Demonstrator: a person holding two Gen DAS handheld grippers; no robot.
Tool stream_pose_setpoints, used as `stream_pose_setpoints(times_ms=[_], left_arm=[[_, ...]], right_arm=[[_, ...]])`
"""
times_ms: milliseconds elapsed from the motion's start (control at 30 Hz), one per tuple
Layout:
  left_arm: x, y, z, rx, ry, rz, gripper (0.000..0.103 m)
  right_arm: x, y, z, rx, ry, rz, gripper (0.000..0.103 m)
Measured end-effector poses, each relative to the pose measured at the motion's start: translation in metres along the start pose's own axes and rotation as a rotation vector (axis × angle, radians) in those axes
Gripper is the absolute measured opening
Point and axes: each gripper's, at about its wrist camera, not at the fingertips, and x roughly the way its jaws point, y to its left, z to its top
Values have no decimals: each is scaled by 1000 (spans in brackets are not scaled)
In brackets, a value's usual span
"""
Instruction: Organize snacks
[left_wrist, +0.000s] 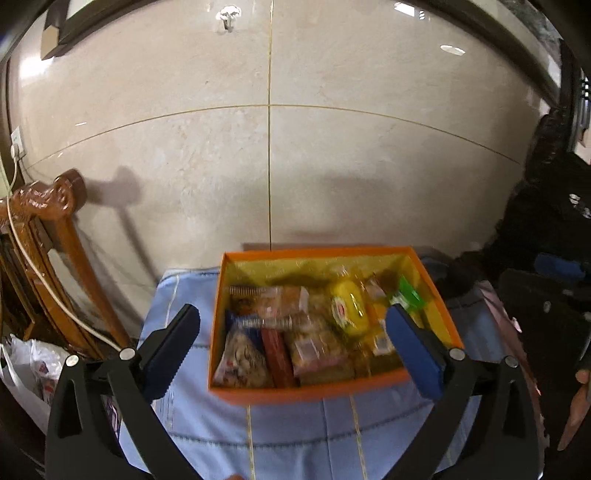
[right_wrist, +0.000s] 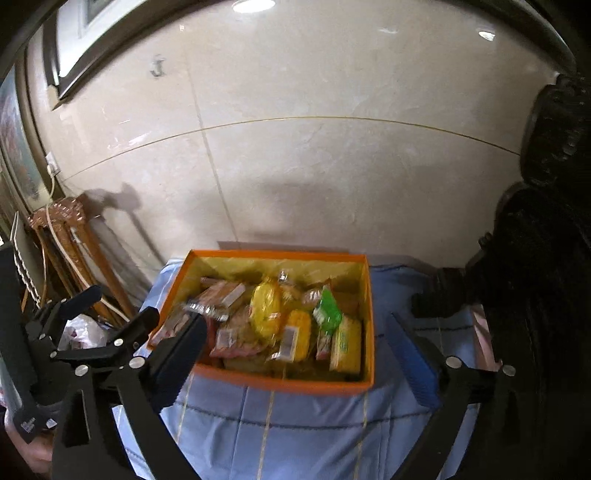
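Far left there's a carved brown wooden stand (left_wrist: 55, 236) against the glossy cream tiled wall (left_wrist: 332, 147), with a white cable (left_wrist: 33, 266) draped over it and a crumpled white plastic bag (left_wrist: 33, 365) on the floor below. Next comes the desk, covered in a light blue quilted cloth (left_wrist: 295, 435) with thin gold stripes. The left gripper (left_wrist: 291, 350) hovers over the near edge of it with its jaws spread wide and nothing between them; in the right wrist view that same gripper sits off to the left of the box. The orange cardboard box with the yellow lining (left_wrist: 306, 393) stands on the cloth, back near the wall, and it's packed with wrapped snacks: a white-and-blue packet (left_wrist: 240, 362) in the near left corner, a dark red bar (left_wrist: 277, 354) beside it, clear-wrapped brownish biscuit packs (left_wrist: 317, 350) in the middle, a bright yellow pouch (left_wrist: 347, 306) right of centre and a green wrapper (left_wrist: 410, 297) toward the right wall. The right gripper (right_wrist: 295, 354) is also wide open and holding nothing, framing the box from the near side. Far right is just a dark shape, too dim to make out.
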Motion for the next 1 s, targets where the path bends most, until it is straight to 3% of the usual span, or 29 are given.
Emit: stream_pose_setpoints(times_ms=[333,633,867,1000], left_arm=[[-87,13,-52,37,-65,7,98],[-163,7,-111,108,-89,-71,99],[-219,-4,-156,78,-60,-73,99],[-247,-6,-174,48,-73,-5,99]], right_arm=[[-78,19,-74,8,-51,-109,99],[-143,33,-156,21,-60,-172,99],[-186,40,-205,-1,-73,-179,99],[-208,29,-223,45,-63,-128,99]])
